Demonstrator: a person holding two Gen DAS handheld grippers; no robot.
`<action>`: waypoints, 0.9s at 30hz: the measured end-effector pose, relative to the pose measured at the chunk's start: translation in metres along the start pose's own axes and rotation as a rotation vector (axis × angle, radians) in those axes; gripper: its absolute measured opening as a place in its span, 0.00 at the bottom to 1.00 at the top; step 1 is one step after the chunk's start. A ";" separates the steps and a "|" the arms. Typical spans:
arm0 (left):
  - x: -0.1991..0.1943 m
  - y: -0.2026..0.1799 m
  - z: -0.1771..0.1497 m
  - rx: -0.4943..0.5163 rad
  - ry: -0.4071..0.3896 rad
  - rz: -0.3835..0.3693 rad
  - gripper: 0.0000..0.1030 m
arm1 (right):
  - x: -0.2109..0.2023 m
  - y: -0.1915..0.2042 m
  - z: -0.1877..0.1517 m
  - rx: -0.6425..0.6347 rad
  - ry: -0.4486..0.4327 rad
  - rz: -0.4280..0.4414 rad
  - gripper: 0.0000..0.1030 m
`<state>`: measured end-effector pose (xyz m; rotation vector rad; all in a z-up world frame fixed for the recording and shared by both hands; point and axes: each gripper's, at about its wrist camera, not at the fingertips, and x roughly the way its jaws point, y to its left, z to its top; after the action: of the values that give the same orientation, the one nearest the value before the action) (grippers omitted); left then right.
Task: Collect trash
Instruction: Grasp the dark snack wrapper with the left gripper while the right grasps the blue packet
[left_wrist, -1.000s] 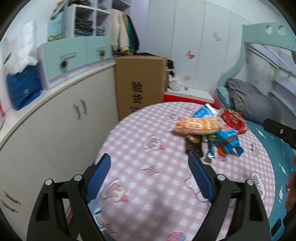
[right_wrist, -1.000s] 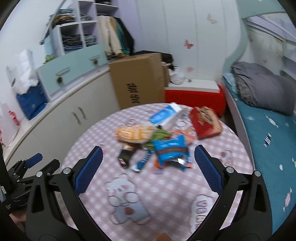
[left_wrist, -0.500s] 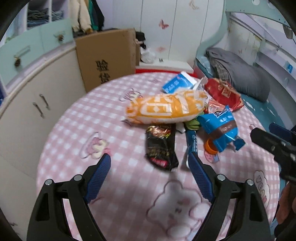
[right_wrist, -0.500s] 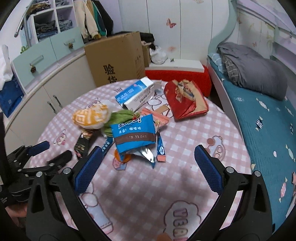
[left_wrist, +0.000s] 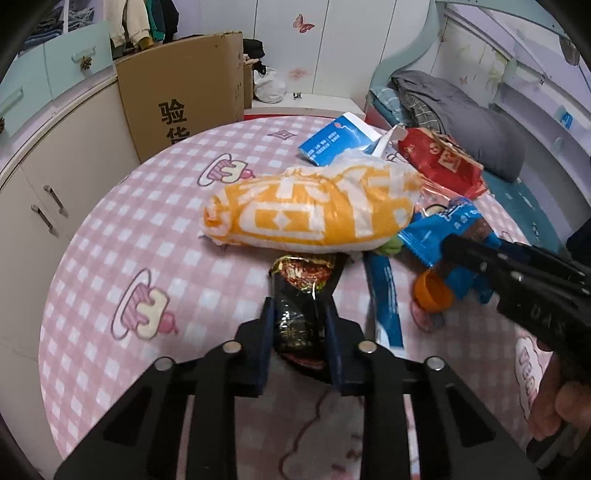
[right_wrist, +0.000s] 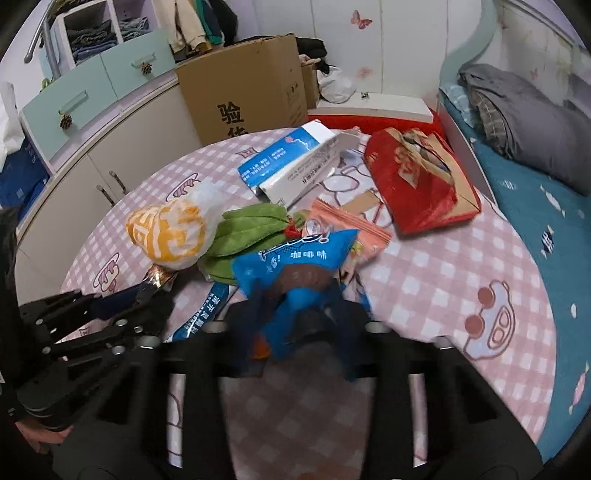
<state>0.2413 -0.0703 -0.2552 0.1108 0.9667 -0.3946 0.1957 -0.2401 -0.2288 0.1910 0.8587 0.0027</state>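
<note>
Trash lies in a pile on the round pink checked table (left_wrist: 122, 236). My left gripper (left_wrist: 299, 314) is shut on a black snack wrapper (left_wrist: 301, 295) that lies on the cloth just in front of an orange and white plastic bag (left_wrist: 314, 210). My right gripper (right_wrist: 295, 295) is shut on a blue snack bag (right_wrist: 291, 258); it is blurred in its own view. In the left wrist view the right gripper (left_wrist: 517, 273) reaches in from the right over the blue bag (left_wrist: 439, 229). A green cloth (right_wrist: 247, 232) lies behind the blue bag.
A blue and white carton (right_wrist: 291, 162), a red bag (right_wrist: 417, 181), a pink packet (right_wrist: 351, 225), a thin blue sachet (left_wrist: 386, 295) and an orange cap (left_wrist: 432, 291) also lie on the table. A cardboard box (left_wrist: 184, 88), white cabinets (left_wrist: 62, 158) and a bed (right_wrist: 532, 184) surround it.
Both grippers moved forward to the pile and closed. The left one took hold of the black wrapper, the right one took hold of the blue snack bag.
</note>
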 end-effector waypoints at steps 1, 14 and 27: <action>-0.004 0.002 -0.003 -0.004 -0.002 -0.003 0.22 | -0.006 -0.003 -0.003 0.012 -0.008 0.014 0.24; -0.077 0.031 -0.057 -0.111 -0.085 -0.025 0.22 | -0.087 0.022 -0.012 -0.009 -0.109 0.109 0.20; -0.154 0.097 -0.102 -0.263 -0.215 0.055 0.22 | -0.117 0.126 -0.020 -0.172 -0.132 0.248 0.20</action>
<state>0.1201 0.0888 -0.1951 -0.1413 0.7933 -0.2208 0.1136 -0.1224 -0.1329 0.1339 0.6953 0.2920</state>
